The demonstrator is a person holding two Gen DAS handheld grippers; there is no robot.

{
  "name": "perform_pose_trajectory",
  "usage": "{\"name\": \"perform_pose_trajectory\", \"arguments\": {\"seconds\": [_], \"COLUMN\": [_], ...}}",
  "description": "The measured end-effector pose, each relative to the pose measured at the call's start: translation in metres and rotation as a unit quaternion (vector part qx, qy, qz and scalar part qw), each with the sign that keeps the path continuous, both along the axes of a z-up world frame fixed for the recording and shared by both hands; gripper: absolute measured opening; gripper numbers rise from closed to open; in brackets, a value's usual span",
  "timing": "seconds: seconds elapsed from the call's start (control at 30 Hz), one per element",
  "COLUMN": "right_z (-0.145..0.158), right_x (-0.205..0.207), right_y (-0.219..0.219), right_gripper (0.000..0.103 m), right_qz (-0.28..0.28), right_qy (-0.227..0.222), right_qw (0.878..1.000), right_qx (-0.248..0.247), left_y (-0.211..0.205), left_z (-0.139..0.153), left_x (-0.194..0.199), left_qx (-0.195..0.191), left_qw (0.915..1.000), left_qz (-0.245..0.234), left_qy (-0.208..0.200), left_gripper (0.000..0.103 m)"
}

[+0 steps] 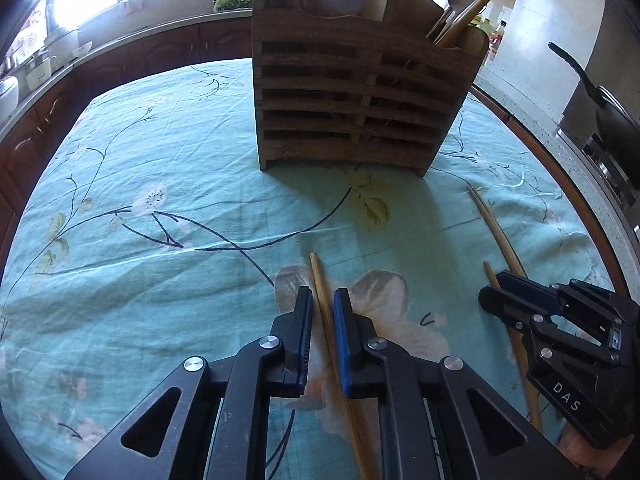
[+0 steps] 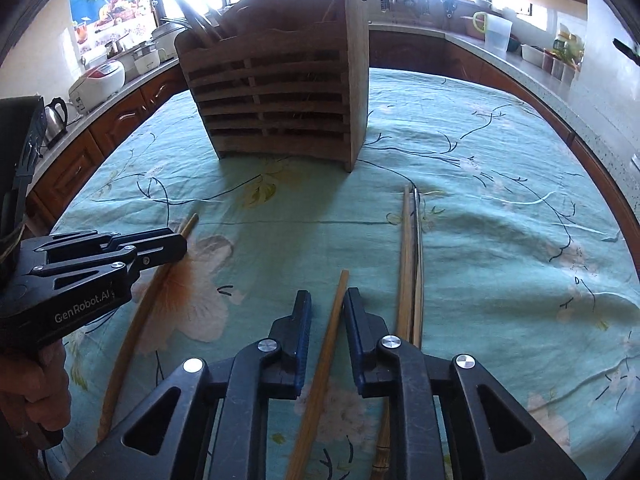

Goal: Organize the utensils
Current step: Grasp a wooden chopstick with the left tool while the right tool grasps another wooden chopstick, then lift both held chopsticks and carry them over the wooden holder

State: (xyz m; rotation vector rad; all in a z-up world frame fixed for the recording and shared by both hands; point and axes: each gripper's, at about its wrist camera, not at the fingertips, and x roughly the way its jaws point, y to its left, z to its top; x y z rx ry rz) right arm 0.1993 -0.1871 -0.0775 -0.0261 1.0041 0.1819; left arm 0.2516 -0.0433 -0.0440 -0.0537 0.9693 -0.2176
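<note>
A slatted wooden utensil holder point(image 1: 352, 100) point(image 2: 280, 92) stands on the teal floral tablecloth point(image 1: 140, 160), with spoons and chopsticks standing in it. My left gripper point(image 1: 323, 292) point(image 2: 182, 240) is shut on a wooden chopstick point(image 1: 318, 276) lying on the cloth. My right gripper point(image 2: 328, 294) point(image 1: 494, 284) straddles another chopstick point(image 2: 342, 280). Its jaws are narrow but a gap shows beside the stick. Two more chopsticks point(image 2: 408, 248) lie side by side just right of the right gripper.
Kitchen counters curve around the table. A rice cooker point(image 2: 100, 78) and a kettle point(image 2: 56, 118) sit on the left counter. A black pan point(image 1: 592, 92) is on the stove at the right. A hand point(image 2: 36, 384) holds the left gripper.
</note>
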Motion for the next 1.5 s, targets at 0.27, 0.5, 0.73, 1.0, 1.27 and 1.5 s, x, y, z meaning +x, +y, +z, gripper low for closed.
{"name": "perform_pose_trajectory", "arguments": {"seconds": [0.27,0.5,0.73,1.0,1.27,1.5], "right_z": [0.005,0.041,0.076,0.096,0.118,0.139], "right_x": [-0.004,-0.023,-0.042,-0.055,-0.065,-0.070], "right_y": [-0.013,-0.017,-0.018,-0.021,-0.025,-0.026], "right_gripper": [0.006,0.005,0.005,0.005,0.005,0.005], "right_qz": [-0.019,-0.020,-0.018,-0.019,-0.020,-0.018], "right_qy": [0.002,-0.037,-0.076,-0.102,-0.131,-0.161], "right_qw": [0.998,0.994,0.989,0.984,0.979,0.974], "right_qx": [0.053,0.101,0.126,0.144,0.156,0.158], "left_y": [0.015,0.043,0.071,0.090,0.105,0.115], "left_z": [0.003,0.033,0.065,0.085,0.106,0.123], "left_x": [-0.015,-0.048,-0.086,-0.116,-0.134,-0.151], "left_qx": [-0.044,-0.108,-0.156,-0.185,-0.212,-0.220], "left_qw": [0.9990,0.9938,0.9863,0.9804,0.9724,0.9663], "left_qz": [0.003,0.013,0.017,0.009,0.010,0.011], "left_qy": [0.003,-0.022,-0.052,-0.067,-0.097,-0.133], "left_gripper": [0.003,0.003,0.003,0.003,0.003,0.003]}}
